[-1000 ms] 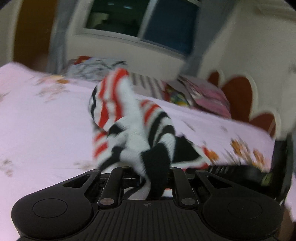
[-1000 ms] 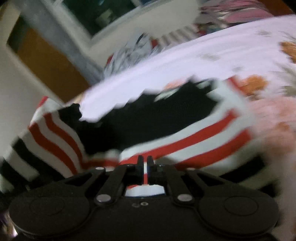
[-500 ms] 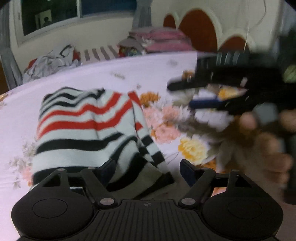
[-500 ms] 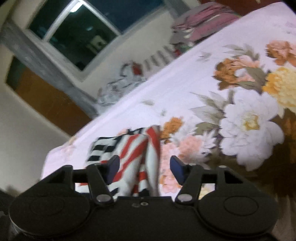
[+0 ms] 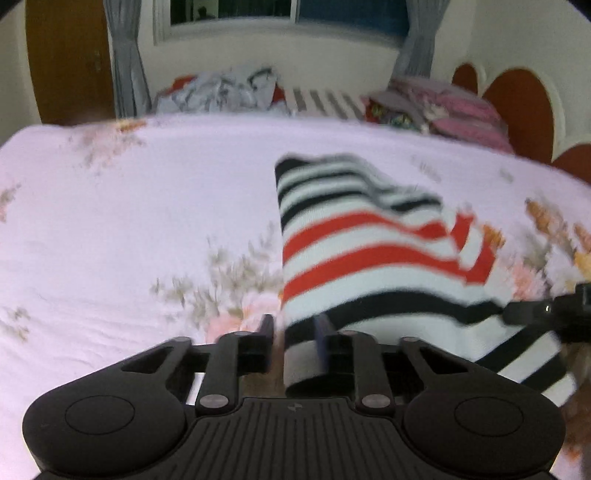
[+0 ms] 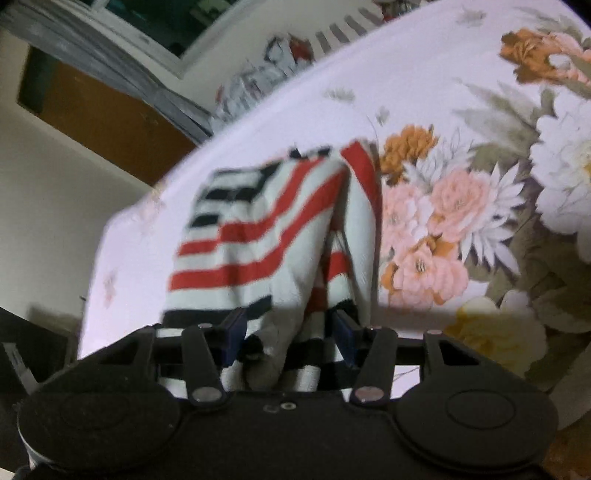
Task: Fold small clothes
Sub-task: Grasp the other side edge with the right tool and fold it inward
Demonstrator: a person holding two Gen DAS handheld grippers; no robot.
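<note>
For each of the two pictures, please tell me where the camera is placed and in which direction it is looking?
Left wrist view: sits on the left gripper, looks down along its jaws, which are closing on an edge of the striped garment, across the floral bedsheet toward the window; the right gripper shows at the right edge.
Right wrist view: sits on the right gripper, tilted, looks over the garment's bunched end between its part-open jaws; no hand shows.
Shared: the garment, the bedsheet, the far clothes pile.
</note>
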